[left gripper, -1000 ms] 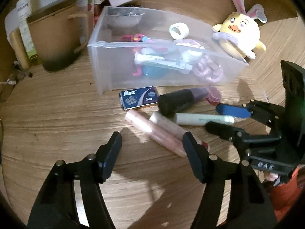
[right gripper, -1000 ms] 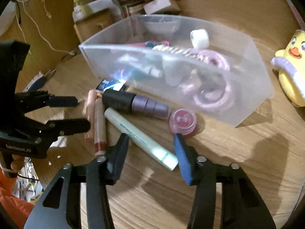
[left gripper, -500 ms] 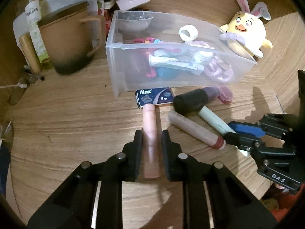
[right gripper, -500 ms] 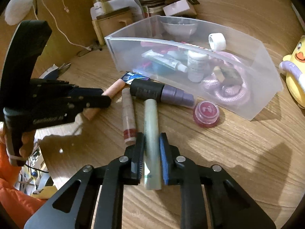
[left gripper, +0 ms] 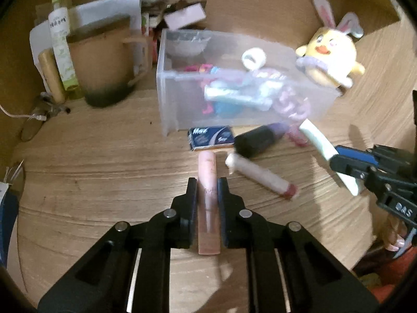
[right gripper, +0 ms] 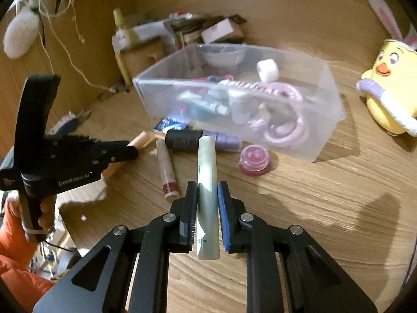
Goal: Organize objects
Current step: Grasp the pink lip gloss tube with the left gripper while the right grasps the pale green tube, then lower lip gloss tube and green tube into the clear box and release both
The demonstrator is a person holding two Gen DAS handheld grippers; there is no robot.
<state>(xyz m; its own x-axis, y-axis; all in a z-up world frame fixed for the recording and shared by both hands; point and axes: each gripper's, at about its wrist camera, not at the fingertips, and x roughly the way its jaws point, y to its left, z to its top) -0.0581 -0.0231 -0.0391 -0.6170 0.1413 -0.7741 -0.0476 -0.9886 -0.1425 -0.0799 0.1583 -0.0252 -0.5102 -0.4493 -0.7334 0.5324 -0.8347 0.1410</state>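
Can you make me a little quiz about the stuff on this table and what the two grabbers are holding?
1. True or false: the left gripper is shut on the pink tube.
2. What does the right gripper hold between its fingers? A) the pink jar B) the pale green tube C) the blue box
3. Fill in: the yellow plush chick sits ____ the clear plastic bin.

Key:
1. True.
2. B, the pale green tube; the pink jar and the blue box lie on the wooden table.
3. Outside, beside it on the table.
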